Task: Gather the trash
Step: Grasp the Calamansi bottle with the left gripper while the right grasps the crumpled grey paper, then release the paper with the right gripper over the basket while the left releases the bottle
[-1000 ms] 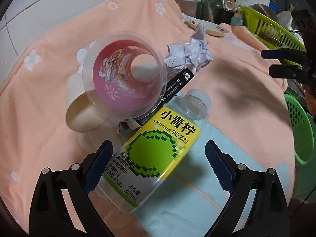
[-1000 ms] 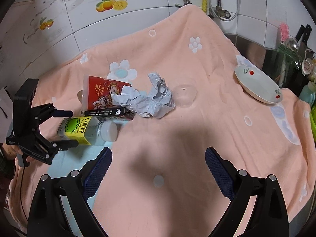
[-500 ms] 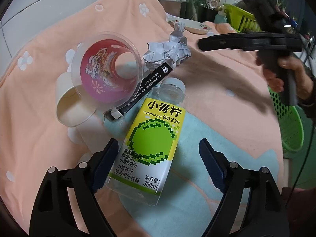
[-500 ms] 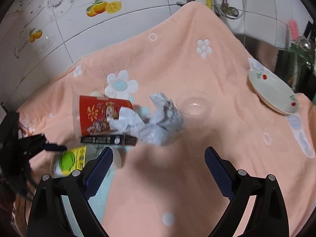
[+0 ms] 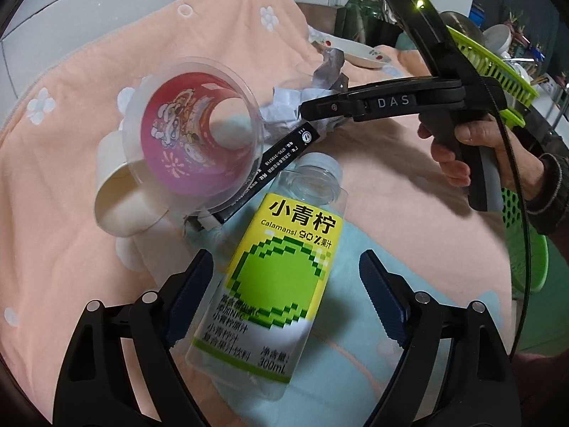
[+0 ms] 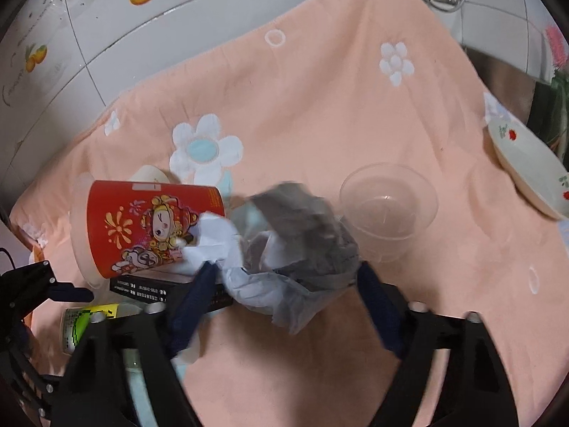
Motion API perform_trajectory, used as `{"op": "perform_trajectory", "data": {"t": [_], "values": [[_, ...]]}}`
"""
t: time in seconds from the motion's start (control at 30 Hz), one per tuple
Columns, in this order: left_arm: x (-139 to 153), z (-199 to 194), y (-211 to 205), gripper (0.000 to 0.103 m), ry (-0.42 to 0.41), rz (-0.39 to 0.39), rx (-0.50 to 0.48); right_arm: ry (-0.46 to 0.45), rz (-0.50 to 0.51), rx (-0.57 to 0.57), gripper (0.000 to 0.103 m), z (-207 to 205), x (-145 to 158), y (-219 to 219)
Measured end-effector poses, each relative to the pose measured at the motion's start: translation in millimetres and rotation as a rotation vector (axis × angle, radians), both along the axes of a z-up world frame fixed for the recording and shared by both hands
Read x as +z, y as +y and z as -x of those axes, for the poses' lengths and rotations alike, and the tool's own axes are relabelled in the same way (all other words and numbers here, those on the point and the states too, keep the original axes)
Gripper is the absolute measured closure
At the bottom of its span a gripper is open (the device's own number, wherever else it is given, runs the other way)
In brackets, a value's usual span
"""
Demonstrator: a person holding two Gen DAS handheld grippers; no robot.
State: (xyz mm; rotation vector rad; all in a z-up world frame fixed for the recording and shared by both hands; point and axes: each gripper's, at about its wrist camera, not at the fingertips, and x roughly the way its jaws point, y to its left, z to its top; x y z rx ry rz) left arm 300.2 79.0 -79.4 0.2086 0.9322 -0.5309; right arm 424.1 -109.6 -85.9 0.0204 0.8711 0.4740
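A clear bottle with a yellow-green label [image 5: 284, 267] lies on the towel between the open fingers of my left gripper [image 5: 288, 284]. A red printed plastic cup [image 5: 195, 142] lies on its side beside a white paper cup [image 5: 121, 206] and a thin black box [image 5: 277, 160]. In the right wrist view, my right gripper [image 6: 284, 284] is open with its fingers on either side of a crumpled grey-white paper wad [image 6: 291, 238], next to the red cup [image 6: 149, 224]. The right gripper's fingers [image 5: 320, 110] also show in the left wrist view over the wad [image 5: 306, 99].
A peach flowered towel [image 6: 320, 89] covers the counter. A clear plastic bowl [image 6: 387, 210] sits right of the wad. A white plate [image 6: 526, 170] lies at the far right. A green dish rack [image 5: 498, 64] and green basket [image 5: 522, 242] stand at the right edge.
My right gripper has moved forward and down until its open fingers flank the paper wad. My left gripper has closed in on the bottle, fingers still open.
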Motion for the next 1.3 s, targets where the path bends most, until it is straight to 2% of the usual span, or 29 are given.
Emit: {"op": "perform_trajectory", "data": {"t": [0.17,0.27,0.3,0.33,0.43,0.5,0.67,0.87,1.3], "values": [[-2.6,-5.4,-9.7,0.020,-0.009,-0.017,0.013,-0.005,-0.018,-0.008,0.054,6.5,3.7,-6.4],[-6.3,-10.8,-14.5,0.020,-0.010,-0.034,0.027,-0.017,-0.017,-0.012,0.060,14.9,8.0,-9.0],[-7.1,-11.2,-15.8,0.020,-0.012,-0.040,0.031,-0.021,-0.018,-0.009,0.068,16.8,9.1,-9.4],[-9.2,-14.8,-20.3,0.020,-0.011,-0.048,0.038,-0.025,-0.020,-0.003,0.069,21.2,10.7,-10.2],[-14.2,-15.4,-23.9,0.029,-0.009,-0.073,0.059,-0.040,-0.001,-0.001,0.069,31.4,13.1,-13.1],[-14.3,-14.7,-25.5,0.032,-0.015,-0.072,0.069,-0.051,0.011,-0.001,0.073,38.4,14.6,-15.4],[-13.8,-6.9,-33.2,0.044,-0.031,-0.069,0.094,-0.060,-0.008,-0.014,0.075,54.6,20.4,-32.1],[-9.9,11.1,-40.9,0.046,-0.045,-0.032,0.129,-0.078,-0.008,-0.023,0.076,80.7,29.7,-50.0],[13.5,64.7,-62.5,0.047,-0.088,0.080,0.167,-0.119,-0.004,-0.051,0.076,166.5,44.9,-91.0]]}}
